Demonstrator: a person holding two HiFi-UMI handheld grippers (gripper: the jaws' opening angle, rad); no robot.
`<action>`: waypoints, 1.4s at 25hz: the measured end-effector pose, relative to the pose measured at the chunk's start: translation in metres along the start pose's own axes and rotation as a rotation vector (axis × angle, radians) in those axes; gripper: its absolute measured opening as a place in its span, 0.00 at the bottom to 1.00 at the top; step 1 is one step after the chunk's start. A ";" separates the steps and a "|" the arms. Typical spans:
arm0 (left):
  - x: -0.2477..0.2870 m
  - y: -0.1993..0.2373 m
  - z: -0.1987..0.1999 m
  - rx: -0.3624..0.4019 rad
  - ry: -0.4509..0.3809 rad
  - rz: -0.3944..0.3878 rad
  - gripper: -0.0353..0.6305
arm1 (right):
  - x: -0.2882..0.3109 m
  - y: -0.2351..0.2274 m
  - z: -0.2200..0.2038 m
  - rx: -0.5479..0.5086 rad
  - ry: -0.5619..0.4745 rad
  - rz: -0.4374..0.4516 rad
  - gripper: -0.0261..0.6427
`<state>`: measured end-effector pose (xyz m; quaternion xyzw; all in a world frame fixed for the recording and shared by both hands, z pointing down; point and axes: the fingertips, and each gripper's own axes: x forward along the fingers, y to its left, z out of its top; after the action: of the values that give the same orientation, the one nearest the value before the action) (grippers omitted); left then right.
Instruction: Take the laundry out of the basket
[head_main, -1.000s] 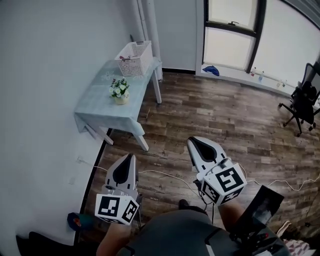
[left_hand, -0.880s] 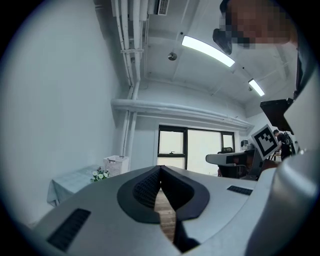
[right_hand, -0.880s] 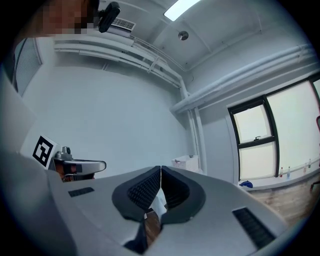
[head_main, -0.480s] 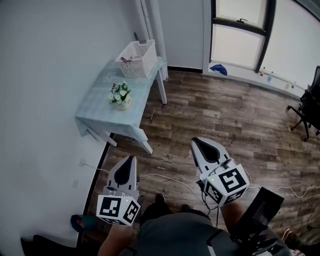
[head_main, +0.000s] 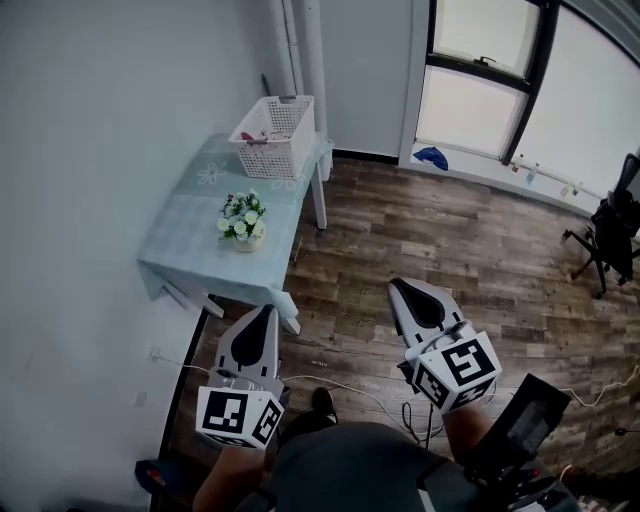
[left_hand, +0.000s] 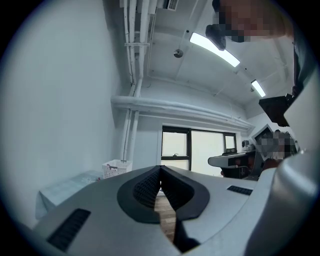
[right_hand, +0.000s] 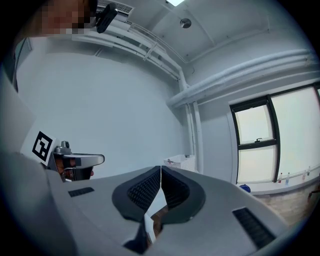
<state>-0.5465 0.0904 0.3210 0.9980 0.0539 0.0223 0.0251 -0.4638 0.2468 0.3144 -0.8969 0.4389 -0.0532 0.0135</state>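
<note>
A white slatted laundry basket (head_main: 274, 135) stands at the far end of a pale blue table (head_main: 195, 250) by the wall; something pink shows inside it. The basket is small in the left gripper view (left_hand: 116, 168) and in the right gripper view (right_hand: 181, 162). Both grippers are held level over the wooden floor, well short of the table. My left gripper (head_main: 264, 310) is shut with nothing between its jaws (left_hand: 160, 168). My right gripper (head_main: 395, 284) is likewise shut and empty (right_hand: 160, 168).
A small pot of white flowers (head_main: 242, 220) stands mid-table. White pipes (head_main: 300, 50) run up the corner behind the basket. A white cable (head_main: 340, 355) trails over the floor near my feet. An office chair (head_main: 605, 235) is at the far right, windows (head_main: 480, 80) beyond.
Both grippers and the view have advanced toward the table; the table and basket sit closer and more centred. The jaws have stayed shut.
</note>
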 end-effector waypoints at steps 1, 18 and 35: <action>0.006 0.012 0.002 -0.003 -0.003 -0.002 0.07 | 0.012 0.002 0.003 -0.005 -0.001 0.000 0.06; 0.116 0.112 0.000 -0.091 0.009 -0.059 0.07 | 0.147 -0.016 0.019 -0.050 0.038 -0.002 0.06; 0.324 0.074 0.020 -0.078 0.033 0.063 0.07 | 0.234 -0.225 0.047 0.028 -0.032 0.138 0.06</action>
<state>-0.2163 0.0511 0.3184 0.9969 0.0217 0.0415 0.0625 -0.1391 0.1990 0.3035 -0.8650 0.4985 -0.0438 0.0369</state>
